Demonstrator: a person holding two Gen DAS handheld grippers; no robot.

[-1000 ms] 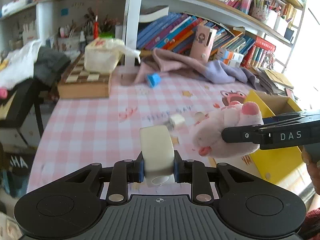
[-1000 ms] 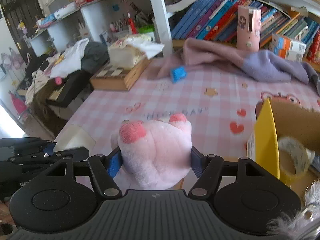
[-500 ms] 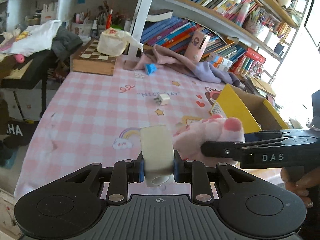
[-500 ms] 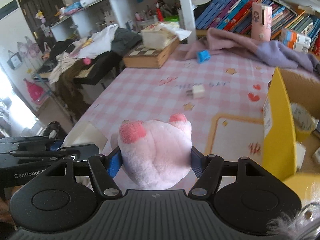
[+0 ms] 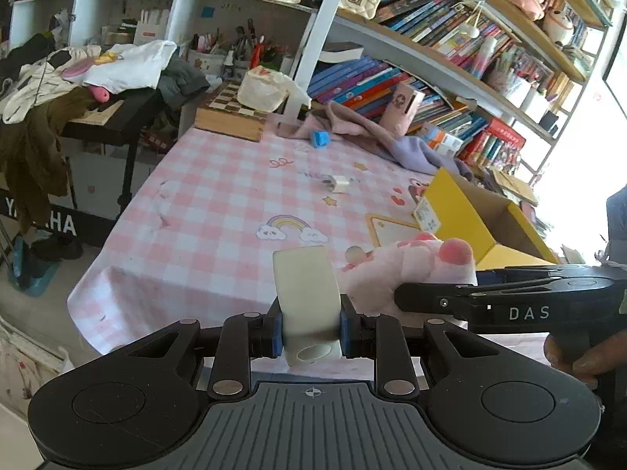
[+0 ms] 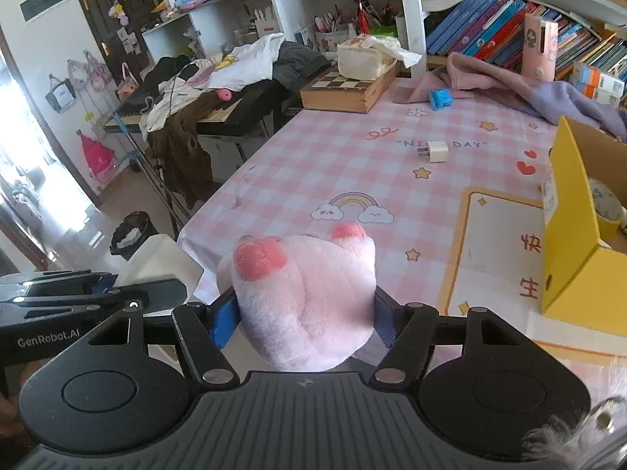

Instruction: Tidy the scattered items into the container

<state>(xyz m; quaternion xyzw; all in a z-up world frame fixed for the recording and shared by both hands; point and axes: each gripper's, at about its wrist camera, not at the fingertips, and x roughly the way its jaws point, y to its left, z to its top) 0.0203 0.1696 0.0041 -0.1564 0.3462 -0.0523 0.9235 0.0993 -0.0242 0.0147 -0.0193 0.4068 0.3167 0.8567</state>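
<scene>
The left gripper (image 5: 309, 331) pinches a cream flat bottle (image 5: 306, 293) between its blue pads, the bottle standing up from the jaws with its round neck toward the camera. At its 3 o'clock the right gripper (image 6: 303, 315) clamps a pink plush toy (image 6: 303, 297), soft sides pressed in by both pads; in the left wrist view that plush (image 5: 407, 270) pokes out past the black finger marked DAS. Both grippers hang over the near edge of the pink checked tablecloth (image 6: 313, 164), whose left edge drops to bare floor at 9 o'clock.

From the right gripper, the yellow cardboard box (image 6: 568, 270) sits at 2 o'clock with its top open and a tape roll (image 6: 605, 203) inside; the cloth between plush and box is bare apart from printed pictures. A white charger plug (image 6: 438, 151) lies at 1 o'clock in mid-table, well apart from everything. A small blue item (image 6: 439, 98) lies farther off, against a pink and purple cloth (image 6: 521, 90) at the far edge. A wooden chessboard box (image 6: 348, 92) holds the far left corner.
</scene>
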